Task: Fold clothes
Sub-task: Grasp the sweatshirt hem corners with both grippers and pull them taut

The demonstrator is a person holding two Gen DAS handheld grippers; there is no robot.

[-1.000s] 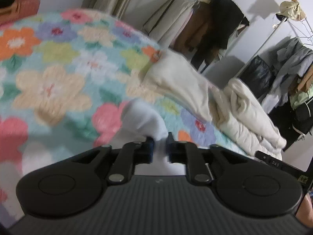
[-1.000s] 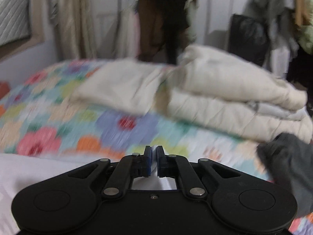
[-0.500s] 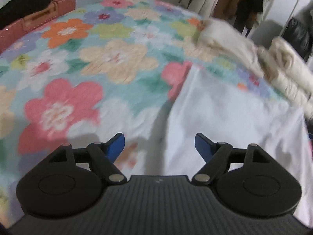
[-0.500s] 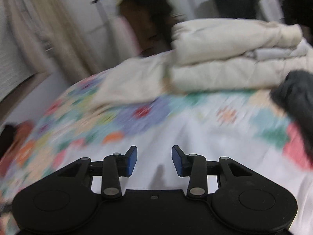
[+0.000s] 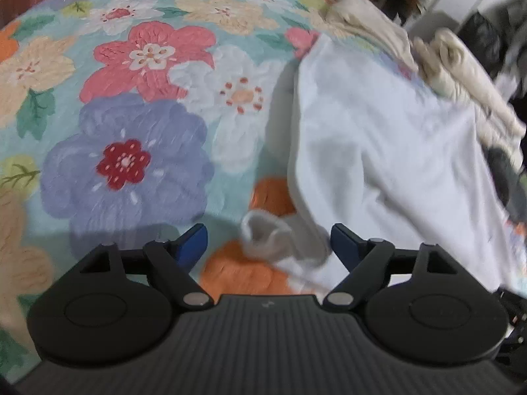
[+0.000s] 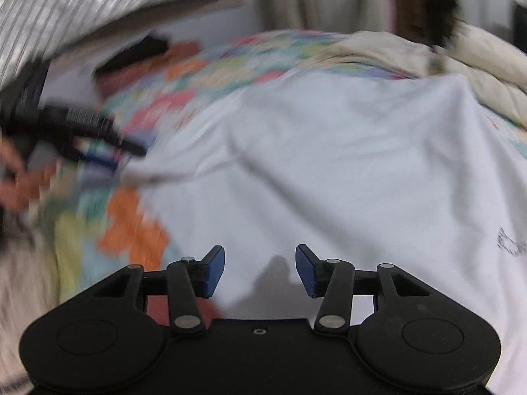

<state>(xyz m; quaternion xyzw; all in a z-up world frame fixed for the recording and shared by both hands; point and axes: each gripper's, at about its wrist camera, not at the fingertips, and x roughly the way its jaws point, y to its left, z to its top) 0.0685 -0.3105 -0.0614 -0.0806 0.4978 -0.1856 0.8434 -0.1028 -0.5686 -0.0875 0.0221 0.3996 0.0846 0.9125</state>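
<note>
Both grippers, pinched nearly shut a second ago, now stand with fingers wide and hold nothing; left gripper [image 5: 268,240] has swung down from a view of the clothes racks to hover low over the bed, its blue fingers [image 5: 194,238] spread on either side of a bunched sleeve cuff [image 5: 266,238] of the white shirt [image 5: 388,151]; cuff sits between the fingers, contact unclear; white shirt lies spread on the floral bedspread [image 5: 131,105], its left edge running up the middle of the left wrist view; cream duvet [image 5: 461,75] piled at the far right edge of the bed, just beyond the shirt, dark garment [image 5: 504,177] beside it; right gripper [image 6: 260,271] hovers over the near part of the white shirt [image 6: 329,164], fingers [image 6: 214,270] apart with only fabric and shadow between them; small dark print [image 6: 509,247] on the shirt at right; left gripper [image 6: 108,161] shows blurred at the left of the right wrist view, at the sleeve end; right view heavily motion-blurred, bedspread [image 6: 138,230] visible left of the shirt, cream duvet [image 6: 477,62] behind it.
</note>
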